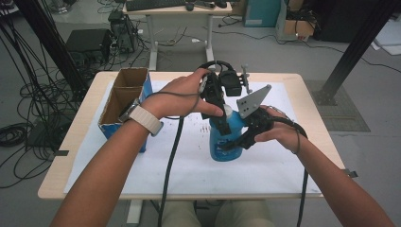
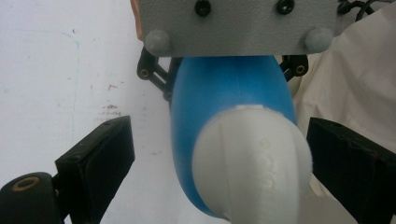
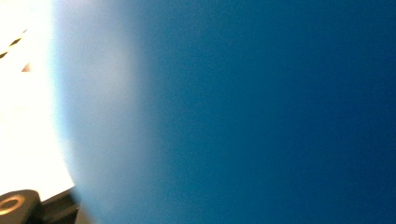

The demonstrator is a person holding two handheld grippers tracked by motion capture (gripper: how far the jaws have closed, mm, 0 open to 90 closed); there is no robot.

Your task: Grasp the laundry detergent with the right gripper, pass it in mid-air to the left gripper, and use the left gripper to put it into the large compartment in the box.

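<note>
From the high view, the blue bottle (image 1: 223, 137) stood upright on the white sheet (image 1: 189, 161) covering the table (image 1: 71, 142), near its middle. I held my left gripper (image 1: 215, 101) over the bottle's white cap (image 1: 228, 111) from above, and my right gripper (image 1: 248, 130) pressed in against the bottle's right side, its grey three-cornered plate (image 1: 253, 100) tilted up. I could read no label or writing on the bottle from there. An open cardboard box (image 1: 124, 97) with blue sides sat at the table's left edge, well apart from the bottle. A few small brownish specks (image 1: 204, 127) marked the sheet just left of the bottle. Beyond the table were cables on the floor and another desk (image 1: 177, 9) carrying a keyboard.

In the left gripper view, my jaws stood apart, one on each side of the white cap (image 2: 254, 163), touching neither side. The blue body (image 2: 224, 88) ran away below it, and the grey plate (image 2: 238, 25) of the other gripper lay across the far end. No writing was legible on the cap.

In the right gripper view, the blue bottle wall (image 3: 233, 112) was blurred and very close; I could not tell how those jaws stood.
</note>
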